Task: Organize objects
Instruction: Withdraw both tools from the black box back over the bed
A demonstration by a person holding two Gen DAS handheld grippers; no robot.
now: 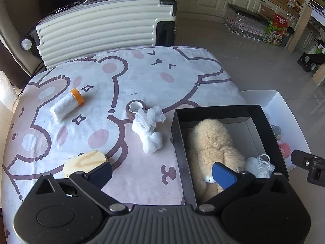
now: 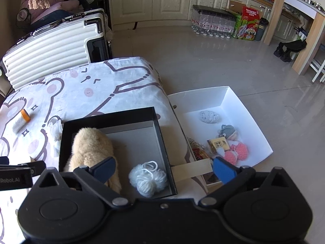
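A black box [image 1: 221, 109] [image 2: 107, 117] sits at the table's right edge with a tan plush toy [image 1: 211, 140] [image 2: 91, 144] and a white yarn ball [image 1: 259, 165] [image 2: 147, 178] inside. On the cartoon tablecloth lie a white roll with an orange cap [image 1: 67, 104] [image 2: 20, 120], a brown tape roll [image 1: 136, 107], knotted white gauze [image 1: 149, 130] and a wooden oval [image 1: 85, 162]. My left gripper [image 1: 162, 172] is open and empty over the box's near left corner. My right gripper [image 2: 164, 168] is open and empty above the yarn ball.
A white tray [image 2: 235, 103] [image 1: 284, 105] right of the table holds small knitted items, pink pompoms and a tiny box. A cream suitcase [image 1: 101, 26] [image 2: 50, 50] stands behind the table. Bottled water and a green carton [image 2: 245, 26] stand on the floor by the cabinets.
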